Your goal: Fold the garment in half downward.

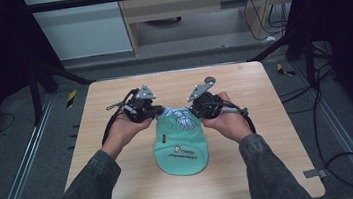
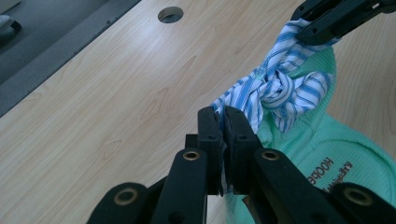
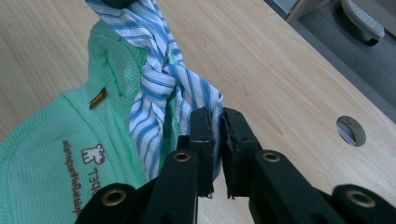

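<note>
A mint-green mesh cap (image 1: 180, 149) lies in the middle of the wooden table (image 1: 124, 186), brim toward the person. Its blue-and-white striped ties (image 1: 180, 117) are twisted into a knot (image 2: 275, 86) at the cap's far side. My left gripper (image 1: 159, 111) is shut on one striped end (image 2: 233, 109), its jaws (image 2: 222, 114) pressed together on the cloth. My right gripper (image 1: 192, 110) is shut on the other striped end (image 3: 205, 100). In the left gripper view the right gripper (image 2: 327, 21) pinches the tie above the knot. The cap's printed panel (image 3: 51, 140) faces up.
A round cable hole (image 2: 170, 14) (image 3: 350, 129) sits near the table's far edge. A small metal bracket (image 1: 316, 172) lies at the front right corner. Black frame legs and cables (image 1: 324, 92) stand beside the table on the grey floor.
</note>
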The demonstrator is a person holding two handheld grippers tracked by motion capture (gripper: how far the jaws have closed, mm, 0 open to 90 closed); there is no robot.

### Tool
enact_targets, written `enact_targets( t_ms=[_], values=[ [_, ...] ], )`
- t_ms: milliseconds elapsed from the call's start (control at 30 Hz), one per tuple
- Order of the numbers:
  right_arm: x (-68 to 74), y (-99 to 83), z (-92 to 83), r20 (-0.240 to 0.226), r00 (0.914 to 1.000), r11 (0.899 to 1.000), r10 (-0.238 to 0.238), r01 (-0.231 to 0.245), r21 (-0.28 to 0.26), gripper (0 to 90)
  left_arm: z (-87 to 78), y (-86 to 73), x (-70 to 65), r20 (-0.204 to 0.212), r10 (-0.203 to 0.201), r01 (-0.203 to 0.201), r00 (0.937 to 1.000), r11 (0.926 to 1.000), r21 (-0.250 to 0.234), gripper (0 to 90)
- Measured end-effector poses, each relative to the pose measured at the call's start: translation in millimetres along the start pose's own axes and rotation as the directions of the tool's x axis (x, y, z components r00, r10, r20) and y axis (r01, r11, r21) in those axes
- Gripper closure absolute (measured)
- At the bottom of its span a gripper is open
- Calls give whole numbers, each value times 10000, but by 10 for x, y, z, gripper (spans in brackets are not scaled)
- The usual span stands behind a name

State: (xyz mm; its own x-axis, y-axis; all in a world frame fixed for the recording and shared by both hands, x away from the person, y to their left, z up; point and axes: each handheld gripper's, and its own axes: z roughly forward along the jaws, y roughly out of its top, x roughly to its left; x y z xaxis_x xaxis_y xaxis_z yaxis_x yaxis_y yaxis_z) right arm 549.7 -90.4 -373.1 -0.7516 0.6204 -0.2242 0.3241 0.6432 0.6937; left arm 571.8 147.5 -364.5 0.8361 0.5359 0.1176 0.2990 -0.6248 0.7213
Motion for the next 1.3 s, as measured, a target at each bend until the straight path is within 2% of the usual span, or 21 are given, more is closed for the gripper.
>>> enact_targets(
  t_ms=[233, 433, 667, 867, 1000, 1100, 1300],
  values=[
    [-22, 40, 14, 82, 9999, 10000, -58, 58, 35, 832, -5, 33, 23, -116, 106, -106, 9999, 9999, -9, 865],
    [-93, 141, 26, 187, 9998, 9999, -107, 106, 14, 831, -12, 71, 117, -248, -31, 27, 9997, 9998, -176, 866],
    [-118, 197, 80, 80, 9998, 9998, -199, 199, -41, 831, -34, 77, 159, -383, 161, -164, 9991, 9998, -86, 866],
    [-182, 249, 142, 133, 9998, 9999, -134, 135, -55, 831, -13, 115, 259, -466, 43, -50, 9989, 9999, -150, 866],
    [-173, 253, 150, 173, 9996, 9997, -219, 221, -74, 831, -27, 86, 225, -585, 231, -240, 9980, 9996, -156, 865],
    [-63, 183, 126, 174, 9991, 9991, -389, 391, -141, 831, -51, 20, 125, -661, 551, -556, 9963, 9984, -58, 865],
    [80, 77, 117, 98, 9987, 9986, -507, 508, -123, 831, -73, -78, 16, -740, 751, -755, 9944, 9971, -23, 865]
  ],
)
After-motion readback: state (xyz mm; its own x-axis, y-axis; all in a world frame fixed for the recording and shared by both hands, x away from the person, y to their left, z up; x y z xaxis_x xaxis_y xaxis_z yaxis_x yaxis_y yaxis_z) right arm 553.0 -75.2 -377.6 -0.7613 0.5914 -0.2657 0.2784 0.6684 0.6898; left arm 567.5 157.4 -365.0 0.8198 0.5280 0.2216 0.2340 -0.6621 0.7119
